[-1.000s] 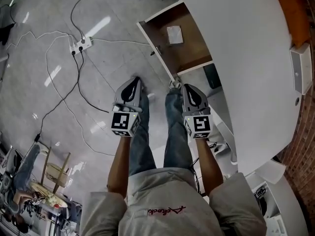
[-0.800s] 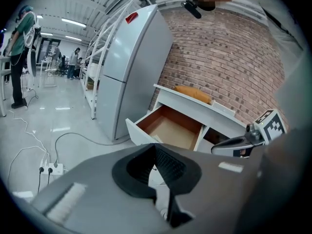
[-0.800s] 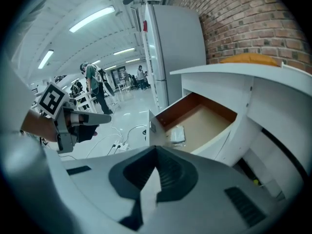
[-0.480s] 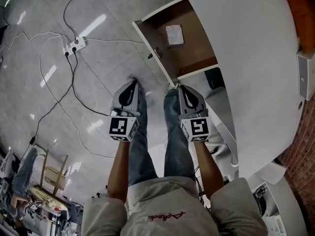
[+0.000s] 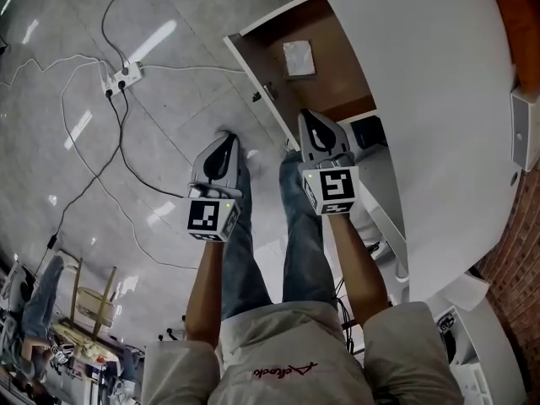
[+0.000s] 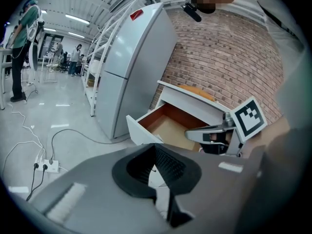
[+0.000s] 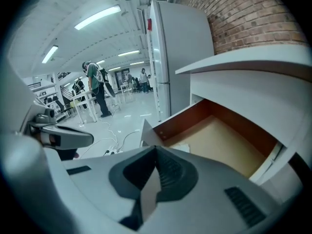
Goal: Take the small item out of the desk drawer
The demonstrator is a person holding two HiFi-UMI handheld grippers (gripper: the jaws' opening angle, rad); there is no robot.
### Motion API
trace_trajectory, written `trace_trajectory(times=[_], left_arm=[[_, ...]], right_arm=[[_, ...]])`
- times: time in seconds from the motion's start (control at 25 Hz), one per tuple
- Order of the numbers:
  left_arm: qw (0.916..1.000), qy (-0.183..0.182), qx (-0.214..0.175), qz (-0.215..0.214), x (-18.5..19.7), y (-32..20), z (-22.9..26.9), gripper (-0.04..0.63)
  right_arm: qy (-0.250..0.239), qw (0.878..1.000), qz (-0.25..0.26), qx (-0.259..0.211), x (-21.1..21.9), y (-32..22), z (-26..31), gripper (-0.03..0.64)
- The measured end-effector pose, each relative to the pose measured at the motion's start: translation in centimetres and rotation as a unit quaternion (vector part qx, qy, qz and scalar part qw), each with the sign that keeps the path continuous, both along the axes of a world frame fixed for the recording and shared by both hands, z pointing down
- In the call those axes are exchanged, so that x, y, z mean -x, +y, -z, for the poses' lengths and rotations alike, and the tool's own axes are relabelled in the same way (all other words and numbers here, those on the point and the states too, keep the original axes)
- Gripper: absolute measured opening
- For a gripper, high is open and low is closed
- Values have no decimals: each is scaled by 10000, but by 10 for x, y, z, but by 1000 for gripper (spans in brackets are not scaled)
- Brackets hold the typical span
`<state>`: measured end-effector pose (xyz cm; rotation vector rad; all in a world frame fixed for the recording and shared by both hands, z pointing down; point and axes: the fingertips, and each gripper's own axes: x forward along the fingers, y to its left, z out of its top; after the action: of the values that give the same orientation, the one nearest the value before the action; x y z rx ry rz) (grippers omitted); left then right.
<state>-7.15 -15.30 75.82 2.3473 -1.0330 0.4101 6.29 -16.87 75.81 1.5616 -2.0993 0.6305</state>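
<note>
The desk drawer stands pulled open, its brown bottom bare except for a small white item lying flat near the far side. My right gripper is shut and empty, its tips just over the drawer's near edge, short of the item. In the right gripper view the drawer opens ahead, and the white item peeks out beside the closed right gripper. My left gripper hangs over the floor left of the drawer, shut with nothing in it. From the left gripper I see the drawer.
A white desk top overhangs the drawer on the right. A power strip with cables lies on the floor to the left. The person's jeans-clad legs are below the grippers. A grey fridge stands against the brick wall; people stand far off.
My right gripper has moved forward, up to the drawer's near edge. The left gripper has stayed almost where it was. Both remain shut.
</note>
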Motion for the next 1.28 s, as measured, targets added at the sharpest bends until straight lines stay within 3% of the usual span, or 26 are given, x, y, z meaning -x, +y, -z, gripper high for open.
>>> trace_trajectory(times=[0.6, 1.08, 1.16, 1.28], left_arm=[[9999, 71, 97, 27, -3, -13, -5, 9], [9999, 94, 109, 66, 0, -23, -9, 9], [9999, 98, 106, 69, 1, -24, -9, 9], [9998, 110, 117, 74, 2, -23, -9, 9]], right_arm=[[371, 9990, 9, 232, -13, -85, -34, 11], [772, 9917, 45, 1027, -21, -110, -89, 14], [814, 9898, 17, 1168, -22, -111, -98, 87], [864, 9880, 27, 1281, -23, -114, -109, 123]])
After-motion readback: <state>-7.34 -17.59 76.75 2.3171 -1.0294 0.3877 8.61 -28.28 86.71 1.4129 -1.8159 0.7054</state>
